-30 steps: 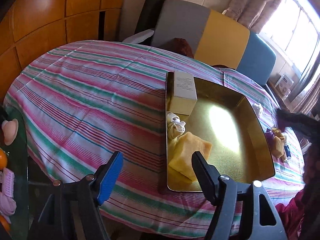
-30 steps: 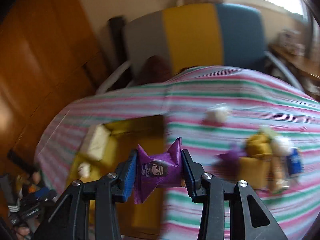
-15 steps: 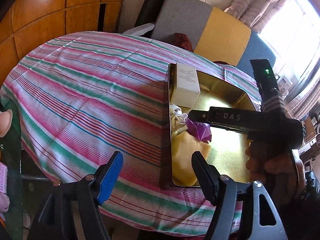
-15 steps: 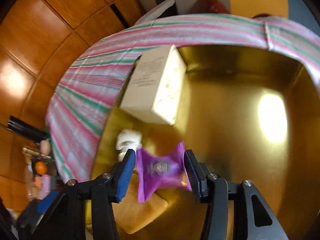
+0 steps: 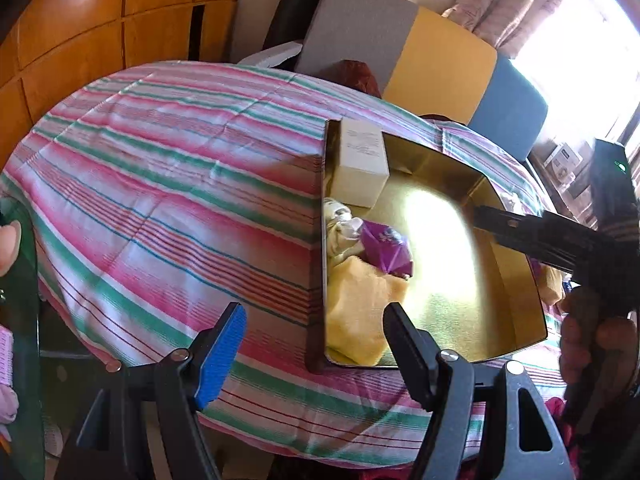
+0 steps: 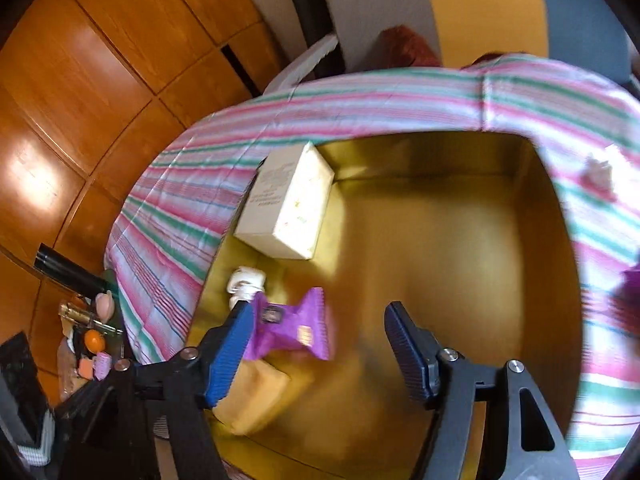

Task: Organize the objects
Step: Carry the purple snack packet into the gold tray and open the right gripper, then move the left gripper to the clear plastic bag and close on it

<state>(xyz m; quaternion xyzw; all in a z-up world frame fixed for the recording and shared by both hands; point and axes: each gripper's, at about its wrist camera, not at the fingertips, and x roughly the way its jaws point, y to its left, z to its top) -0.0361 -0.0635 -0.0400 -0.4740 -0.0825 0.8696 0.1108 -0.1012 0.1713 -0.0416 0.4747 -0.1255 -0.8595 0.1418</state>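
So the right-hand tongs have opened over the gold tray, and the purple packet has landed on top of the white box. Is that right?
Not quite. The right-hand tongs have just been opening over the gold tray, but the purple packet lies on the yellow cloth, apart from the white box. The right wrist view shows it; the left wrist view agrees.

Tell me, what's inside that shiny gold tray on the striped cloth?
The gold tray holds a white carton, a small white figure, a purple packet and a yellow block. Whatever lies beneath them is covered.
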